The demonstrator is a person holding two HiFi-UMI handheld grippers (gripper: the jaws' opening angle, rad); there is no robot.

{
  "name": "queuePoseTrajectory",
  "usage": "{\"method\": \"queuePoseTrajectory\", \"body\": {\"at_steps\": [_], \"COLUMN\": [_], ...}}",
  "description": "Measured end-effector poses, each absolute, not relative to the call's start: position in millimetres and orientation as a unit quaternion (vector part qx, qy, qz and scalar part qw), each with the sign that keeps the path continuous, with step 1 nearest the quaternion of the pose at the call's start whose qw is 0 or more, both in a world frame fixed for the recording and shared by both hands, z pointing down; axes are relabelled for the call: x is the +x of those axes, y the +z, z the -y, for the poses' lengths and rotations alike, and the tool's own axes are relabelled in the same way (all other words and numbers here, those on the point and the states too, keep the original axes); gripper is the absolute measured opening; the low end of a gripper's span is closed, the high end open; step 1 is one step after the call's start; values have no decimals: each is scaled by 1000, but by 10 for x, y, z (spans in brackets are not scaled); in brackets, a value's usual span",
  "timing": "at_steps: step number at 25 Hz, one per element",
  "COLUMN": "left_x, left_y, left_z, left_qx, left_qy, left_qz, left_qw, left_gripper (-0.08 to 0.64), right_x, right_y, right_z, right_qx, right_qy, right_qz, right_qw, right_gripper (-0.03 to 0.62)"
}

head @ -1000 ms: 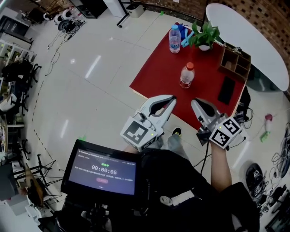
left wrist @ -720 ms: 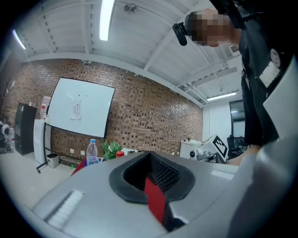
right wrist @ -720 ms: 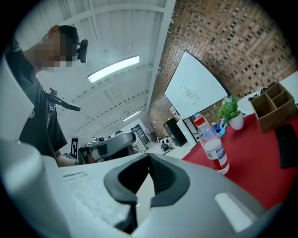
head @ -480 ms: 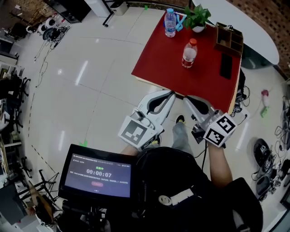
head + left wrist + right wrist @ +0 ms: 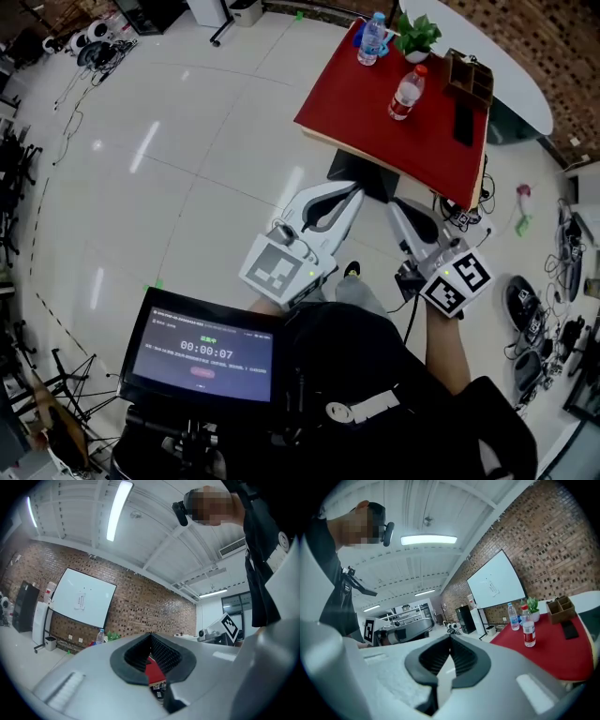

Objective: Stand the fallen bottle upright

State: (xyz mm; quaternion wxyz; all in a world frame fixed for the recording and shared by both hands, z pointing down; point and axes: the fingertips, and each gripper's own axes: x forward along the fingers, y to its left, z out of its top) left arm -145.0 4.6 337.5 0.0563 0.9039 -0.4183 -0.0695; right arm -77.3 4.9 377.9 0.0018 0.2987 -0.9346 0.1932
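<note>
Two clear bottles stand upright on the red table [image 5: 375, 112]. One has a red cap [image 5: 406, 92] and is near the middle; the other has a blue cap [image 5: 372, 39] and is at the far corner. No bottle lies on its side in any view. My left gripper [image 5: 354, 193] and right gripper [image 5: 395, 208] hang side by side short of the table's near edge, both shut and empty. The right gripper view shows the red-capped bottle [image 5: 528, 629] and the blue-capped bottle [image 5: 514, 617] far ahead of the shut jaws [image 5: 450, 637]. The left gripper [image 5: 151, 635] faces the table from afar.
On the table are a potted plant [image 5: 415, 33], a wooden organiser [image 5: 469, 78] and a black phone [image 5: 463, 123]. A white oval table [image 5: 511, 70] stands behind. Cables and gear [image 5: 539, 323] lie on the floor at the right. A screen [image 5: 206, 352] sits below the grippers.
In the head view the red table has drifted up and to the right and looks smaller. Both grippers keep their place before the person and stay shut.
</note>
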Motion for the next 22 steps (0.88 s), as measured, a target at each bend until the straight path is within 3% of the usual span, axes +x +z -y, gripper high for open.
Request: {"method": "queuePoseTrajectory", "body": {"at_steps": [8,22], "left_x": [-1322,-739], "left_y": [3383,3328], "left_z": [-416,-399], "left_qx": [911,916], "left_qy": [-54,-51], "left_qz": [406,395], "left_qw": [57,46], "left_gripper": [6,6], "right_x": [-830,-255], "right_y": [3943,3782], "right_z": [-469,-299], "right_qx": [307,320], "right_qy": [216,211], "right_qz": [927,923], "right_qw": [8,-30], "right_gripper": [3,4]}}
